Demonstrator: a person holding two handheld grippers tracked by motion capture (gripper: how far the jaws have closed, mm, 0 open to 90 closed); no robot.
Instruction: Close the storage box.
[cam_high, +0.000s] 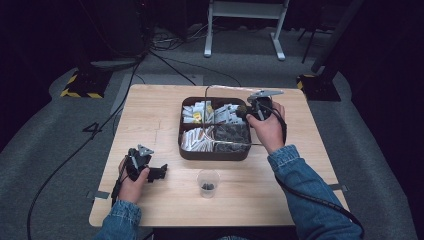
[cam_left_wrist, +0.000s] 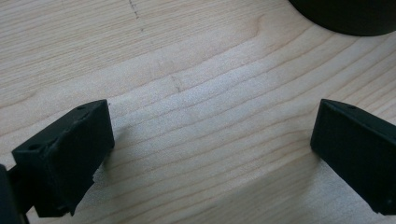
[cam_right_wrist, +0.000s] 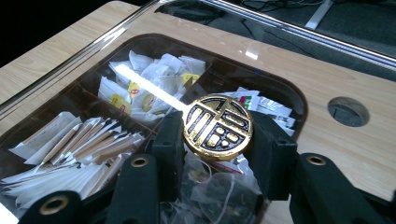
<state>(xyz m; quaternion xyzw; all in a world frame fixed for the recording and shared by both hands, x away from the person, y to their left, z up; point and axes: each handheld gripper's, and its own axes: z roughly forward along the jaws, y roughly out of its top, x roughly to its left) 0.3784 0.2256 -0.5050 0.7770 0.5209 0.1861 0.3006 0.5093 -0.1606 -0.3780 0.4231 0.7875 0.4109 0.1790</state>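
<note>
In the high view, a brown divided box sat near the middle of the wooden tabletop, its four compartments filled with sachets and tea bags. The right gripper hovered over the box's far right compartment, held by a hand in a denim sleeve. The left gripper rested low on the tabletop near the left front, well apart from the box. A small clear plastic cup stood just in front of the box, with something dark at its bottom.

In the left gripper view, the two black fingers stood wide apart and released, with only bare wood grain between them; a dark rounded edge of the box showed at the upper right.

In the right gripper view, the fingers were clenched on a round gold and black knob, grasping it from both sides. The knob sat on a clear lid, held over the box, whose sachets showed through it.
</note>
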